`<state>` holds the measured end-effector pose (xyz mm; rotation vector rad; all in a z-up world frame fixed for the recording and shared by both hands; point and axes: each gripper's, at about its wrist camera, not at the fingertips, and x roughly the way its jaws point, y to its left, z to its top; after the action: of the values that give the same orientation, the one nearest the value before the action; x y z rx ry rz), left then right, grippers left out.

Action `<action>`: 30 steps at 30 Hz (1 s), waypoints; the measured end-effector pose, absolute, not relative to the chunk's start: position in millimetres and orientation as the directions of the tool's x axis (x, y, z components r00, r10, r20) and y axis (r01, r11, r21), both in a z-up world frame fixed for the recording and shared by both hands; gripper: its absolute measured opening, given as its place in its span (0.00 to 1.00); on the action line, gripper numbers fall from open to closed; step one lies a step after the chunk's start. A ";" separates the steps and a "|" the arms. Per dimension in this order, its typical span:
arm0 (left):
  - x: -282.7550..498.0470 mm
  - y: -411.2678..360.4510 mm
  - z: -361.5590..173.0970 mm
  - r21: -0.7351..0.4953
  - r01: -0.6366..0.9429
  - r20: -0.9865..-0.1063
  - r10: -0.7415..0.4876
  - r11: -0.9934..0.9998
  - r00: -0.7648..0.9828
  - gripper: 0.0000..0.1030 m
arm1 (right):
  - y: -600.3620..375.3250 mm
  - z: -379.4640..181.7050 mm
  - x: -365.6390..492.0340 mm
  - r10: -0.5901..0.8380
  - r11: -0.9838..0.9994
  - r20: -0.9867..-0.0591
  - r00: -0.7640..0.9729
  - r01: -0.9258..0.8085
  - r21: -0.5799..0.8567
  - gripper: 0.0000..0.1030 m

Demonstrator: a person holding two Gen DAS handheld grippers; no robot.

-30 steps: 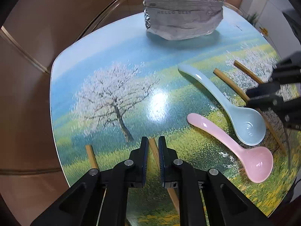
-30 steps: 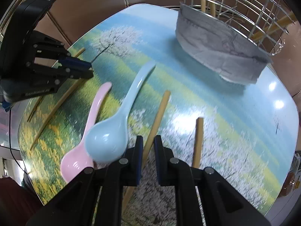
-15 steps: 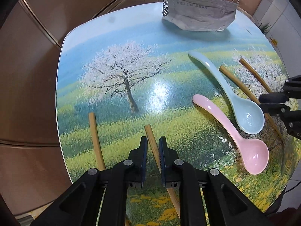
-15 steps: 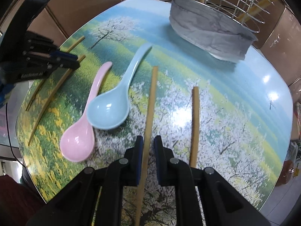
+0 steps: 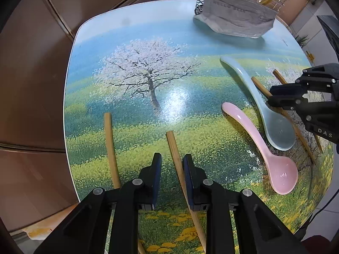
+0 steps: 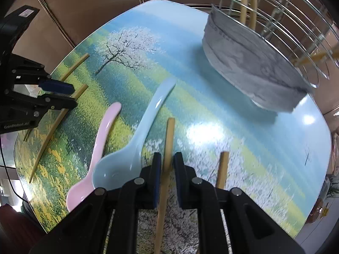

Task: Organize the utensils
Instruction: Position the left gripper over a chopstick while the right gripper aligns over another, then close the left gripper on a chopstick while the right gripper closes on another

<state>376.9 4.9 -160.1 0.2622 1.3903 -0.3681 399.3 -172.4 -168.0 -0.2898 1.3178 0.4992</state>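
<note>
Two bamboo chopsticks lie near the table's front edge in the left wrist view. One chopstick [image 5: 174,148] runs between the jaws of my left gripper [image 5: 171,158]. Those jaws are opening and the pads stand clear of the stick. The other chopstick [image 5: 110,144] lies to its left. My right gripper [image 6: 167,156] points down with its jaws almost together. A chopstick [image 6: 169,135] lying on the table shows through the slit, and nothing is gripped. A second one [image 6: 222,169] lies to its right. A pale blue spoon [image 6: 135,148] and a pink spoon [image 6: 101,135] lie to its left.
A wire basket wrapped in grey paper [image 5: 233,14] stands at the far side of the picture-printed table [image 5: 127,42], with several chopsticks upright in it. Brown floor surrounds the table. The left gripper [image 6: 73,96] shows at the left of the right wrist view.
The left jaws have parted around the chopstick that they were shut over. The right gripper has slid forward along its chopstick towards the basket, and that chopstick stayed on the table.
</note>
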 end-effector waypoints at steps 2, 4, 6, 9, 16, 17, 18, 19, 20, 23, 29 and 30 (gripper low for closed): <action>378.7 7.1 -160.0 -0.036 0.394 -0.987 -0.095 0.918 0.130 0.20 | -171.3 -167.9 404.0 0.171 0.859 -0.973 0.155 -0.507 0.070 0.12; 378.2 6.1 -161.1 -0.029 0.382 -0.989 -0.082 0.924 0.125 0.20 | -168.5 -168.6 410.0 0.154 0.856 -0.977 0.144 -0.514 0.059 0.12; 379.7 4.5 -161.2 -0.027 0.365 -0.991 -0.073 0.931 0.112 0.20 | -166.2 -168.6 414.5 0.139 0.852 -0.981 0.135 -0.522 0.049 0.12; 381.1 4.5 -161.5 -0.030 0.346 -0.993 -0.068 0.938 0.100 0.20 | -157.5 -171.3 426.3 0.127 0.846 -0.985 0.120 -0.531 0.045 0.12; 372.6 -9.0 -160.5 -0.016 0.330 -0.991 -0.057 0.944 0.118 0.08 | -129.6 -179.1 452.4 0.123 0.848 -0.987 0.102 -0.528 0.051 0.08; 371.2 -10.1 -159.9 -0.015 0.327 -0.990 -0.060 0.945 0.127 0.07 | -129.4 -179.3 452.6 0.126 0.850 -0.986 0.105 -0.524 0.053 0.07; 369.2 -10.8 -157.7 -0.015 0.324 -0.989 -0.063 0.946 0.136 0.06 | -131.7 -179.6 449.6 0.134 0.854 -0.985 0.109 -0.516 0.059 0.07; 368.2 -12.5 -158.0 -0.013 0.323 -0.987 -0.063 0.946 0.145 0.06 | -132.2 -179.6 449.6 0.140 0.857 -0.984 0.112 -0.511 0.064 0.06; 366.4 -15.2 -158.4 -0.007 0.324 -0.986 -0.061 0.946 0.157 0.06 | -133.1 -179.2 447.8 0.144 0.860 -0.983 0.117 -0.507 0.066 0.06; 361.1 -17.7 -157.8 0.005 0.326 -0.979 -0.061 0.945 0.193 0.06 | -145.3 -176.6 432.7 0.165 0.868 -0.976 0.139 -0.491 0.077 0.06; 343.5 -11.3 -142.3 -0.009 0.292 -0.958 -0.092 0.956 0.272 0.06 | -164.2 -142.5 405.6 0.225 0.889 -0.945 0.239 -0.447 0.099 0.06; 340.4 -10.4 -137.7 -0.014 0.288 -0.953 -0.100 0.957 0.286 0.06 | -168.0 -134.9 399.3 0.239 0.891 -0.935 0.261 -0.442 0.105 0.06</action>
<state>340.4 -10.4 -137.7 0.1723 1.2555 -0.2614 399.3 -168.0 -134.9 -0.1923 1.2236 0.4652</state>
